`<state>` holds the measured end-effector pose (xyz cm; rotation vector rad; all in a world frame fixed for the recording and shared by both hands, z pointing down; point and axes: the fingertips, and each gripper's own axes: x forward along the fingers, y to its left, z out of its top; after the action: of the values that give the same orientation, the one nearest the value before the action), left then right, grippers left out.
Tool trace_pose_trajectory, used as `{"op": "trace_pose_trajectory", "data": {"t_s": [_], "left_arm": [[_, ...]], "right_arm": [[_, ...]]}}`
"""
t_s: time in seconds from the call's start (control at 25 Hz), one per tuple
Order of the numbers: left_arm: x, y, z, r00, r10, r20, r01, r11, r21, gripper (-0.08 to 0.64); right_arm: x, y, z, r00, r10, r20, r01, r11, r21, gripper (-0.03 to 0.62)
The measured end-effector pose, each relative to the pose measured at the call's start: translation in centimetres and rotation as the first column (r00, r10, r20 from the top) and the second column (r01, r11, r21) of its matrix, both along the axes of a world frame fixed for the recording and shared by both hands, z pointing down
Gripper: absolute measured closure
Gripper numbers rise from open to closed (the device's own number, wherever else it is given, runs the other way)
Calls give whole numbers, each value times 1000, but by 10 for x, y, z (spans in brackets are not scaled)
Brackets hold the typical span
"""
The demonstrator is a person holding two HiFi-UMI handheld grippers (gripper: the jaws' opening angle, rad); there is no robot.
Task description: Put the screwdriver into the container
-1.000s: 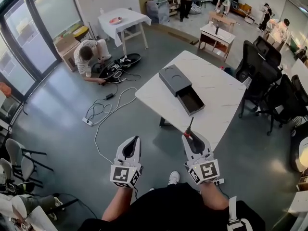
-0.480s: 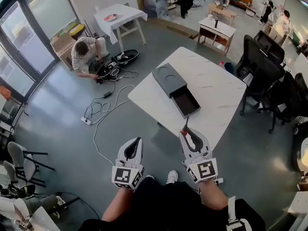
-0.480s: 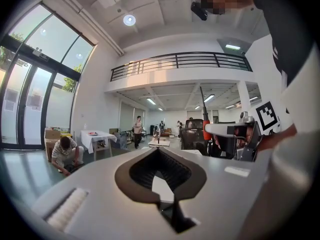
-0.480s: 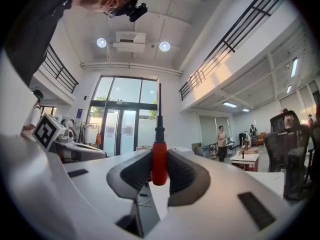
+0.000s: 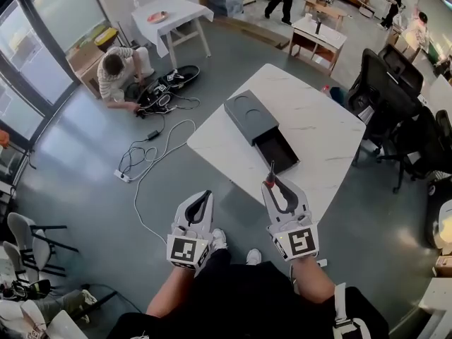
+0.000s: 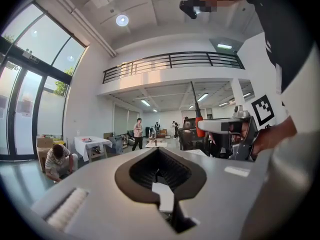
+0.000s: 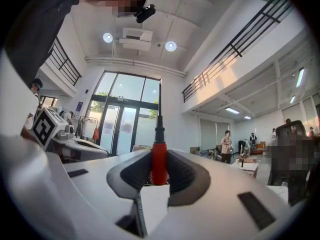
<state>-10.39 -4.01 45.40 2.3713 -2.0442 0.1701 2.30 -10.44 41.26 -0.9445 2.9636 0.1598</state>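
My right gripper is shut on the red handle of a screwdriver, whose shaft points up and forward over the near edge of the white marble table. In the right gripper view the red handle stands upright between the black pads. The container is a black box on the table, with its drawer pulled open toward me, just beyond the screwdriver's tip. My left gripper hangs over the floor left of the table, its jaws together with nothing in them.
A person crouches on the floor at the back left beside cables. Black office chairs stand along the table's right side. A small white table stands behind, and a chair is at the left.
Both grippers have edged forward toward the table. The screwdriver's tip now reaches the table's near edge, and the grip on it is unchanged.
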Motion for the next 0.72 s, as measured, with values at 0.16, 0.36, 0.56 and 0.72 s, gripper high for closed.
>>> {"op": "trace_pose_trajectory", "data": {"t_s": [0.16,0.36,0.56,0.72], "left_arm": [[-20,-21,-11,998,44,53,-45,999,28,551],[-45,-39,-15,995,82,54,-84,996,35,551],[-68,-49,-9,993,116,21,-116,993,21,551],[-78,-57,-6,985,173,20,-174,984,36,551]], "right_arm": [[-28,-17,-7,1000,20,3,-20,1000,8,495],[-52,-37,-1,998,58,8,-57,998,-21,495],[-65,-50,13,993,120,-10,-120,992,-50,495],[-62,-59,27,981,191,-46,-193,979,-63,495]]}}
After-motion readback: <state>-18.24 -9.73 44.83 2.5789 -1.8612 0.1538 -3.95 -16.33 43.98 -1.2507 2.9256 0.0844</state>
